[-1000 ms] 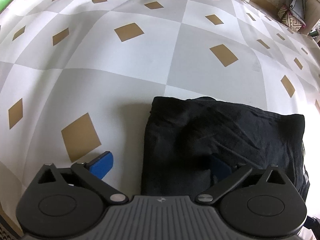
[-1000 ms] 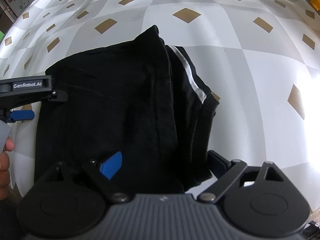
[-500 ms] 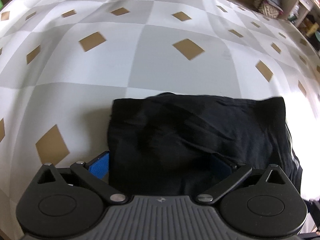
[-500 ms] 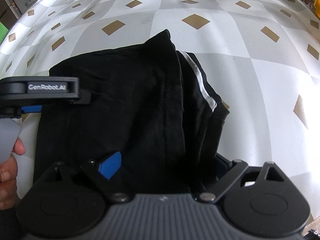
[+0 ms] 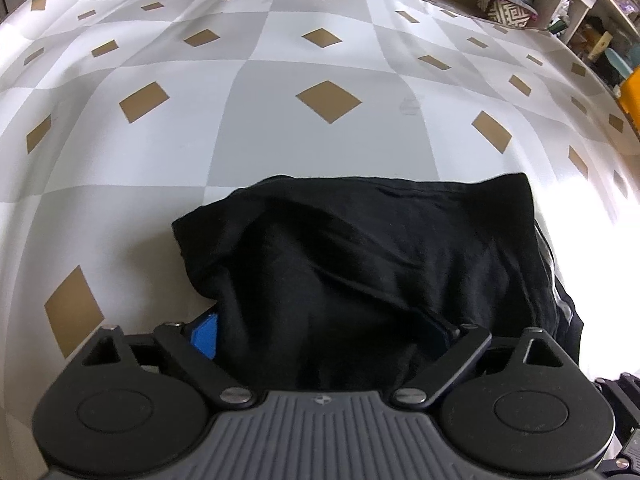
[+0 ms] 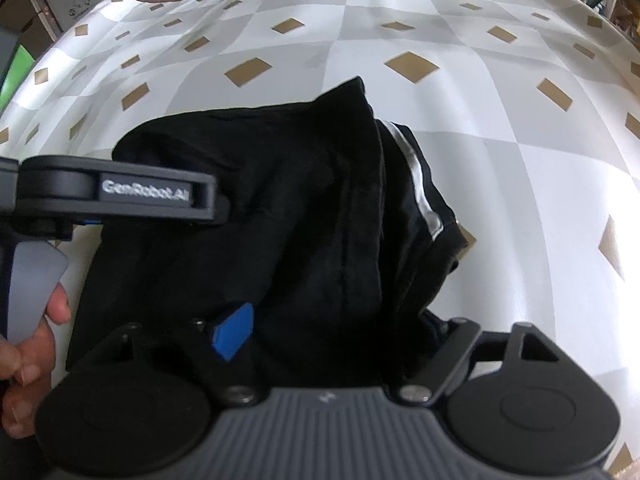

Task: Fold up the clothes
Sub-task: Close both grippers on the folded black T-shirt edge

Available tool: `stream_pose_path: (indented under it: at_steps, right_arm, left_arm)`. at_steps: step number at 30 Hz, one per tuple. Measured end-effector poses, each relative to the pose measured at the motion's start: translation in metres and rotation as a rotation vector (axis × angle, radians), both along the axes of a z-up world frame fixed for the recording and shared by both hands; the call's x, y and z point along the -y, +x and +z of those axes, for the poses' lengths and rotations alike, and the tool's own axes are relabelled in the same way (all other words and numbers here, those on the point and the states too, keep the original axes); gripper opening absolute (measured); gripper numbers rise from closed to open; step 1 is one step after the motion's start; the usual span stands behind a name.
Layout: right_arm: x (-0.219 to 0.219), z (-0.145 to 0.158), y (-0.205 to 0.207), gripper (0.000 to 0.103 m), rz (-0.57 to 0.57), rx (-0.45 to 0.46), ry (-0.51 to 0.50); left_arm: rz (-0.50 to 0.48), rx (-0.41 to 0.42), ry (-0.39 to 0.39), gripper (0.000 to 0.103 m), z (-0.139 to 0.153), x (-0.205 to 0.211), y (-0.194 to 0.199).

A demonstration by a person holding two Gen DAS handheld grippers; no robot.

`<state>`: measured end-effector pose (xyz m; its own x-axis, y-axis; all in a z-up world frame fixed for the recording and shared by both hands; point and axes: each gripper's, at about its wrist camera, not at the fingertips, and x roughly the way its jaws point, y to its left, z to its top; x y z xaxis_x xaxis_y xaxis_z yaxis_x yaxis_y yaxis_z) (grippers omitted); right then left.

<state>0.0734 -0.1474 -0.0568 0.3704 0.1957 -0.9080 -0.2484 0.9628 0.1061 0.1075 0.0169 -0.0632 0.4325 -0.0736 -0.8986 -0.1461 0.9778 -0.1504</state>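
Black garment (image 5: 372, 264), folded into a thick bundle, lies on the bench (image 5: 280, 128), on its checked grey-and-white cloth with tan diamonds. One end shows a white stripe (image 6: 420, 184) along a layered edge. Both tools reach down over the near edge of the bundle.

The left hand-held gripper (image 5: 324, 334) straddles the bundle's left end: its blue pad sits just outside the cloth edge, and the other finger is lost in dark folds. Its jaws have just been closing, with the cloth between them, but they stand apart and I see no firm pinch yet. The right hand-held gripper (image 6: 340, 330) has one blue pad on top of the fabric and the other finger at the striped end; its jaws have also just been closing around the cloth, and they probably do not press it yet, though the black fabric hides the contact. A hand (image 6: 28, 344) holds the left tool's grey trigger.

To do this step well, both tools should gather every layer before closing fully, so that no inner ply slips out. They should grip at matching depth, then lift and move together, keeping the edge taut and square.
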Motion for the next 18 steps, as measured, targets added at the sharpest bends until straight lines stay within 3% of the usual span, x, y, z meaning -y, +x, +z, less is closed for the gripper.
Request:
stream_pose_path:
  at_steps: [2, 7, 10, 12, 18]
  right_arm:
    - [-0.002, 0.001, 0.000, 0.072, 0.012, 0.011, 0.005]
    - [0.002, 0.005, 0.002, 0.046, -0.003, 0.021, 0.054]
    - [0.010, 0.006, 0.006, 0.040, -0.047, 0.018, 0.079]
    - [0.013, 0.006, 0.007, 0.043, -0.067, 0.014, 0.083]
    - [0.025, 0.004, 0.011, 0.062, -0.161, 0.017, 0.072]
  left_arm:
    - [-0.001, 0.011, 0.000, 0.083, 0.001, 0.001, -0.001]
    - [0.006, 0.029, -0.004, 0.066, 0.004, -0.001, -0.003]
    - [0.022, 0.035, -0.013, 0.061, 0.005, -0.004, -0.004]
    - [0.026, 0.036, -0.015, 0.060, 0.005, -0.005, -0.004]
    - [0.022, 0.034, -0.007, 0.061, 0.004, -0.003, -0.003]
